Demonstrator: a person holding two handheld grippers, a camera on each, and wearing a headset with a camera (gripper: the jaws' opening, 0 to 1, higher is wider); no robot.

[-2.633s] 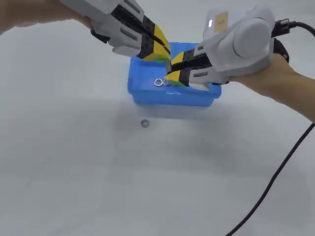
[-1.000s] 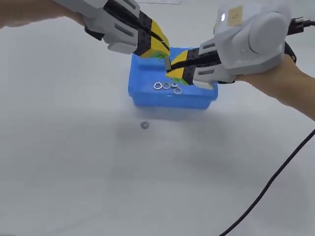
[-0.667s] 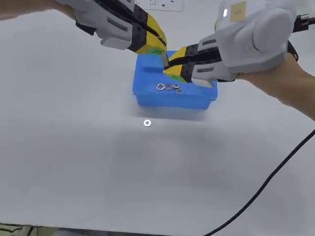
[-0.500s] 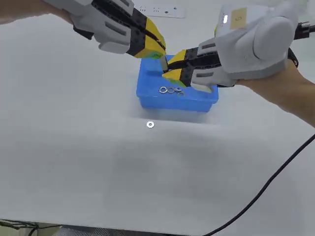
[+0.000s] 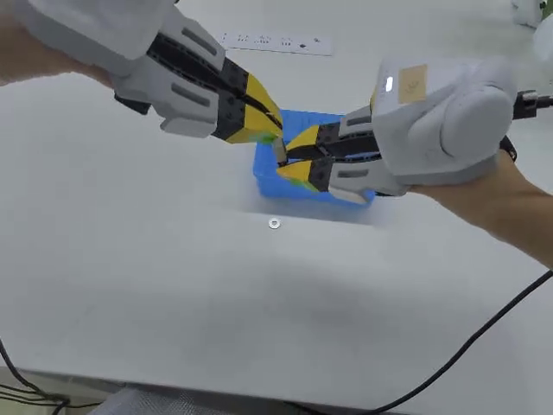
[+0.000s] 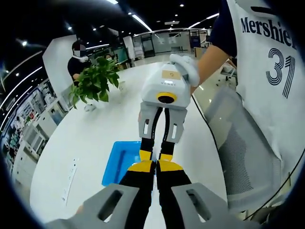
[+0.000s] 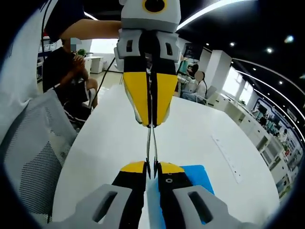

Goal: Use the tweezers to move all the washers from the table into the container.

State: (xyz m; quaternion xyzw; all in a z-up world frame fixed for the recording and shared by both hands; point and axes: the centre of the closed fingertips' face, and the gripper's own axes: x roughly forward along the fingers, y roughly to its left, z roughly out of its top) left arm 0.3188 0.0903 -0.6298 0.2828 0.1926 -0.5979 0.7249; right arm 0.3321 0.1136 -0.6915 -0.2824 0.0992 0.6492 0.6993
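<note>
- On the white bench (image 5: 173,285), 1 washer (image 5: 274,224) is seen lying flat, just in front of the blue container (image 5: 266,180) and not touching it.
- Above the container, the left gripper (image 5: 270,131) and the right gripper (image 5: 288,161) are held tip to tip. In the head view the left reaches in from the upper left and the right from the right side.
- The right gripper is gripped by the person's right hand (image 5: 484,194).
- Much of the container's inside is covered by the 2 grippers in the head view, so what lies in it cannot be told.
- In the right gripper view, the tweezers (image 7: 151,143) are seen as 2 thin metal blades running straight between the 2 pairs of jaws.
- The left gripper's jaws are pressed together on the far end of the tweezers, with only a thin dark line between their yellow tips.
- The right gripper's jaws are drawn narrow, and the near end of the tweezers is caught between them.
- In the left gripper view, the container is seen below and to the left of the meeting jaws.
- A white strip with markings (image 5: 268,41) lies on the bench well behind the container.
- A potted plant (image 6: 93,83) stands on a far part of the bench in the left gripper view.
</note>
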